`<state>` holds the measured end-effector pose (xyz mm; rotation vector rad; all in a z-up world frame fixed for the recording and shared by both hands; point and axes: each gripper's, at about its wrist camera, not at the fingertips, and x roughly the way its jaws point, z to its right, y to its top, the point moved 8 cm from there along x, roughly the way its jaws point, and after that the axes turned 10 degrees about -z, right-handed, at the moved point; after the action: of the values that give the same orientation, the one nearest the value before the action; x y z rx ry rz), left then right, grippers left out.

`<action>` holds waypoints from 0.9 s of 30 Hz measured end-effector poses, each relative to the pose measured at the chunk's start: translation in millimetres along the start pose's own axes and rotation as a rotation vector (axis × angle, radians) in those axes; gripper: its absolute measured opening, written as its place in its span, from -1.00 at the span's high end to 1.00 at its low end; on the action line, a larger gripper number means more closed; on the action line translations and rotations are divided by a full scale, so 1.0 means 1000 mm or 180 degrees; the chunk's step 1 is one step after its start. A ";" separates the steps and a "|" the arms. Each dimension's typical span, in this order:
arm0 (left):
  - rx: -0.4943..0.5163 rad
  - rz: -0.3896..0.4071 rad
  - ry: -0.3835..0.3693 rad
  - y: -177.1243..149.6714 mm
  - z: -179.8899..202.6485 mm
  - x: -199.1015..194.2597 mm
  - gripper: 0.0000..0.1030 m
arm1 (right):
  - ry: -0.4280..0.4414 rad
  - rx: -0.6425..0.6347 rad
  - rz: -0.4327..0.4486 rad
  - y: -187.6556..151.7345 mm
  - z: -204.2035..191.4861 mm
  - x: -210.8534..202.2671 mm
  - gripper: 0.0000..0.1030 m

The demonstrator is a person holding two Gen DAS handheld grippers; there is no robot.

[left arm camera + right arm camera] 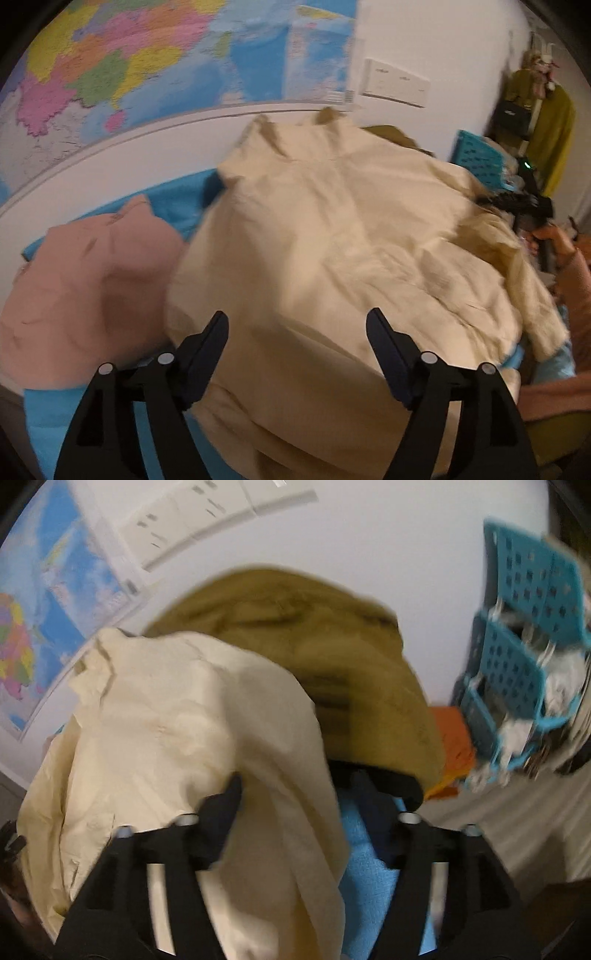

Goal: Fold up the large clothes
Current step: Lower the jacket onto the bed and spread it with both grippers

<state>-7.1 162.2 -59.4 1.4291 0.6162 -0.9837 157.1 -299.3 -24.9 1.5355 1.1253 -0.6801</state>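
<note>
Blue basket [524, 657] holds white items. Left tool [297, 325] gapes, released, over cream garment [332, 236]. Right tool [295, 786] spread wide, cloth draped between.

A colourful wall map [129, 62] hangs ahead and to the left of the left tool, with a white wall panel [395, 83] to its right. A blue cloth [177, 206] covers the tabletop below the map. A pink garment [85, 280] lies to the tool's left. Far right, a teal perforated basket [478, 158] stands by a mustard-green coat [554, 129] hanging on the wall. Ahead of the right tool lies an olive-brown garment [295, 627], with an orange item [452, 734] to its right.
</note>
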 end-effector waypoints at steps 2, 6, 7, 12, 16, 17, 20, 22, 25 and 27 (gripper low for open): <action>0.0065 -0.0038 -0.0091 -0.007 0.019 0.005 -0.54 | -0.0092 -0.0097 0.0258 0.005 -0.010 -0.027 -0.52; 0.0264 -0.0216 -0.0076 -0.026 0.051 0.023 -0.47 | 0.0124 -0.0450 0.0647 -0.004 -0.053 -0.076 -0.59; 0.0282 -0.0267 -0.0045 -0.030 0.053 0.030 -0.40 | 0.0293 -0.0634 0.0662 -0.011 -0.071 -0.083 -0.66; 0.0157 -0.0326 0.0096 -0.031 0.037 0.043 0.71 | 0.0836 -0.1214 0.0452 -0.046 -0.144 -0.072 -0.71; -0.0160 0.0060 0.0055 -0.008 -0.001 -0.004 0.81 | 0.1141 -0.1420 0.0121 -0.071 -0.188 -0.046 -0.68; -0.0265 0.0197 0.0148 -0.003 -0.018 -0.022 0.82 | 0.1188 -0.1471 0.0077 -0.075 -0.198 -0.043 -0.67; -0.0563 0.0509 0.0314 0.000 -0.065 -0.070 0.83 | 0.1454 -0.1695 -0.0081 -0.094 -0.235 -0.037 -0.67; -0.0759 0.0607 0.0536 -0.005 -0.101 -0.091 0.83 | 0.1562 -0.1854 -0.0159 -0.107 -0.259 -0.032 -0.67; -0.1015 0.0444 0.0878 -0.018 -0.147 -0.086 0.82 | 0.1667 -0.1995 -0.0290 -0.118 -0.288 -0.021 -0.67; -0.1228 0.0143 0.1354 -0.030 -0.183 -0.065 0.77 | 0.1721 -0.2050 -0.0440 -0.126 -0.307 -0.005 -0.67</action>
<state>-27.8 356.6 -37.7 1.2995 1.0209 -0.4859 -0.8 -9.9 11.3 1.1002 1.6648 0.0495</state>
